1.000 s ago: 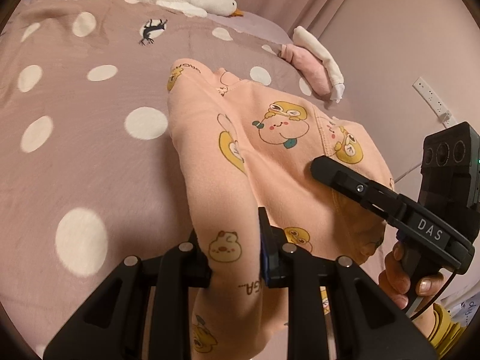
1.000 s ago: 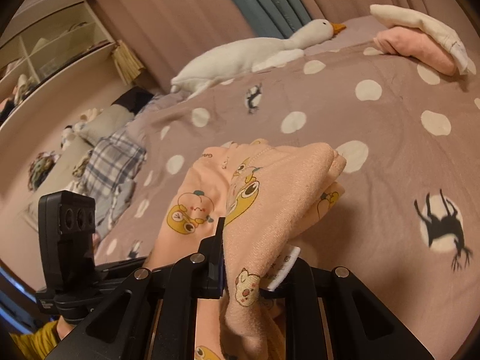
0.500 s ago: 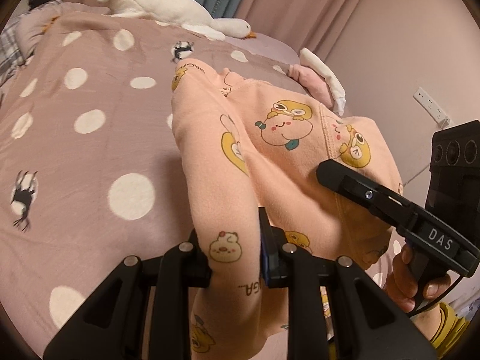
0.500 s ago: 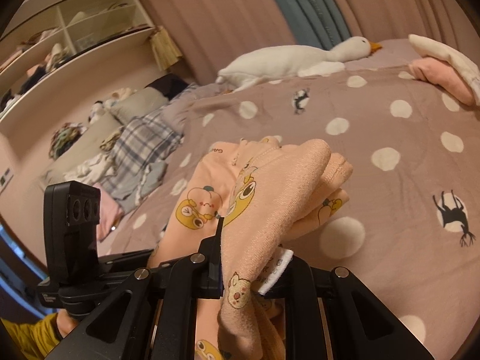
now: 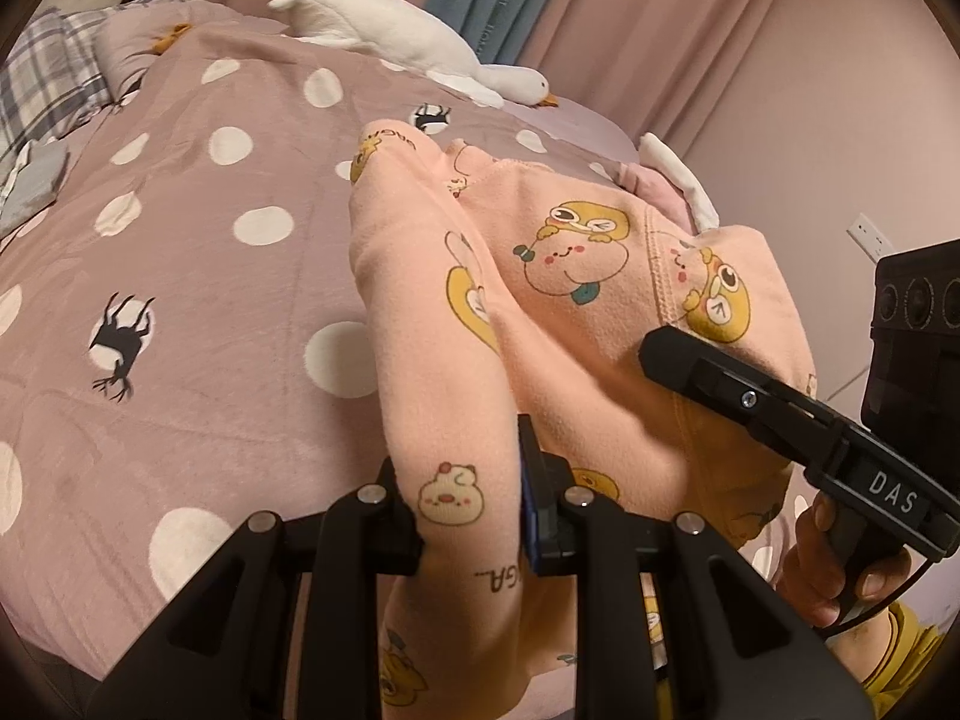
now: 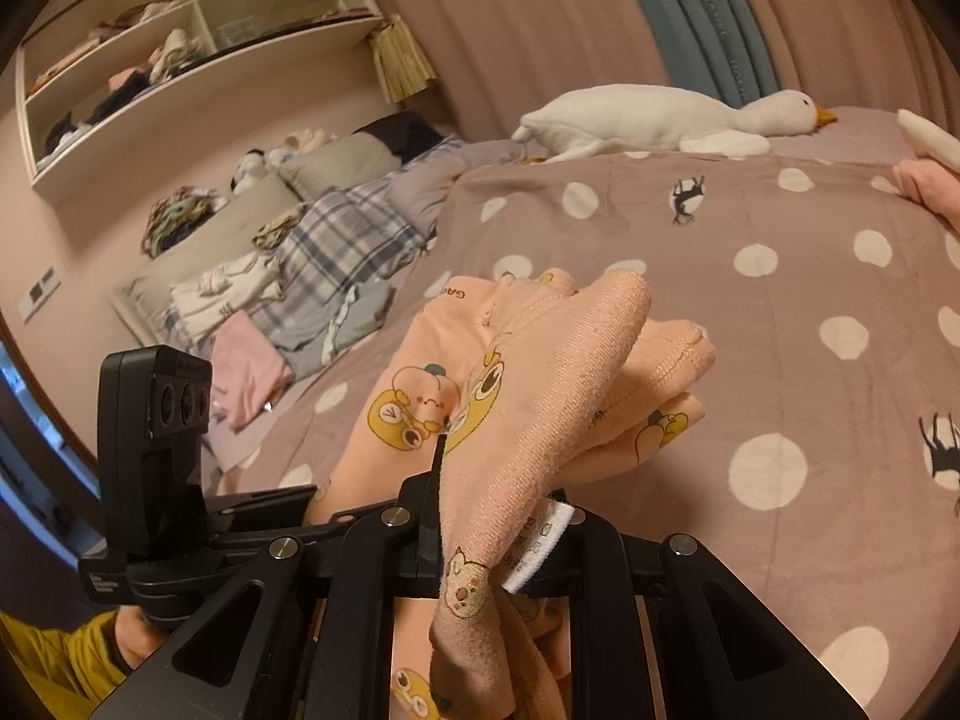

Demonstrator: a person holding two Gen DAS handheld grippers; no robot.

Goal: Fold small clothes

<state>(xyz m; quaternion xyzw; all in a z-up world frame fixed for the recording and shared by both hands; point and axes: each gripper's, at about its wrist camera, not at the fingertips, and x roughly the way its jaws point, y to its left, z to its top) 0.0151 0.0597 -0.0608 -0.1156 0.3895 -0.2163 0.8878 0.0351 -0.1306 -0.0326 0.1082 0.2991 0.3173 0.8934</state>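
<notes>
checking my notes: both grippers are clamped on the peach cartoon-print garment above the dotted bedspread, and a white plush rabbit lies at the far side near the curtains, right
One thing is off: the plush is a white goose with an orange beak, not a rabbit, as the right wrist view shows. The rest holds: the left gripper and right gripper are both clamped on the peach garment above the dotted bedspread.

Both handheld grippers are matte black plastic: the left gripper [image 5: 468,510] has 2 angular fingers with triangular cut-outs and silver screws at the pivots, plus a blue pad on one inner face. The right gripper [image 5: 660,354], seen from the left wrist view, carries white "DAS" lettering, a silver screw and a boxy black module with 3 round lenses. The person's hand [image 5: 840,570] emerges from a mustard-yellow sleeve [image 5: 900,648], with a thin black cable looping beside it.
</notes>
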